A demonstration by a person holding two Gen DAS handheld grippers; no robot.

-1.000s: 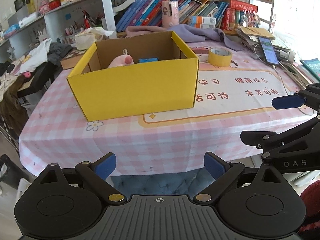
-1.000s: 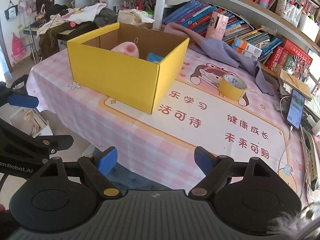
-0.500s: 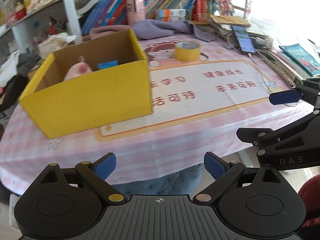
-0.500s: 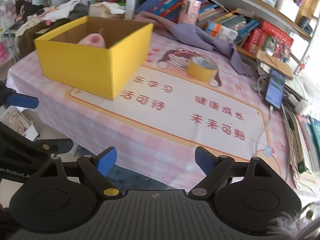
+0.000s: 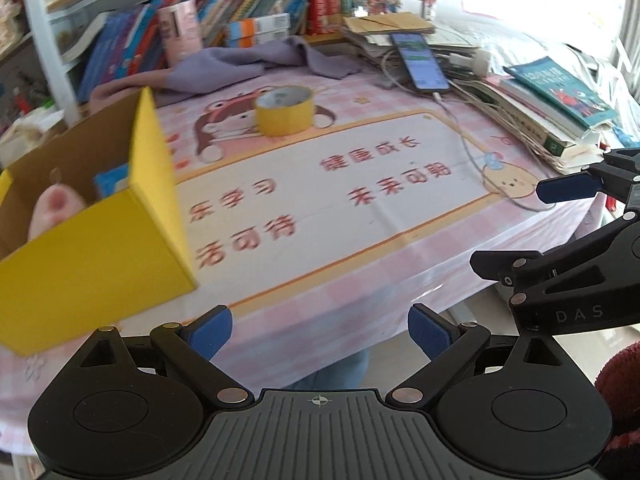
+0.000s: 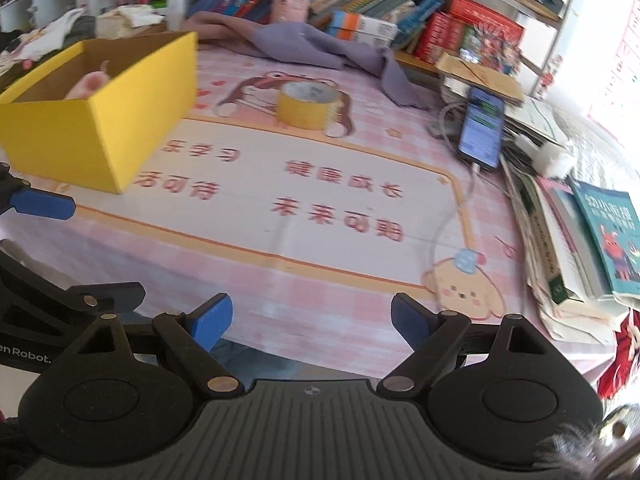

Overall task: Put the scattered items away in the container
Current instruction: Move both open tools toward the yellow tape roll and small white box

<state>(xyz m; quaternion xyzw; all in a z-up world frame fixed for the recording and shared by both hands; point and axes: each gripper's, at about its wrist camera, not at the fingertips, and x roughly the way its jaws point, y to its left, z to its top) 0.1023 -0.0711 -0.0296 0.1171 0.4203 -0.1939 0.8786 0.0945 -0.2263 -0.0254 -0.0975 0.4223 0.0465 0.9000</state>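
Note:
A yellow cardboard box (image 5: 96, 256) stands on the left of the table; it also shows in the right wrist view (image 6: 100, 120). Inside it lie a pink soft toy (image 5: 52, 208) and a blue item (image 5: 112, 180). A roll of yellow tape (image 5: 285, 110) stands on the table mat behind the box, to its right; it also shows in the right wrist view (image 6: 308, 105). My left gripper (image 5: 320, 332) is open and empty at the table's front edge. My right gripper (image 6: 312, 322) is open and empty, also at the front edge.
A purple cloth (image 6: 320, 44) lies at the back before rows of books. A phone (image 6: 480, 128) on a cable and stacked books (image 6: 580, 240) crowd the right side. The pink checked tablecloth (image 5: 360, 272) carries a printed mat.
Both grippers have swung to the right. The box has slid to the left of both views and the tape roll now sits near the centre. Both stay open.

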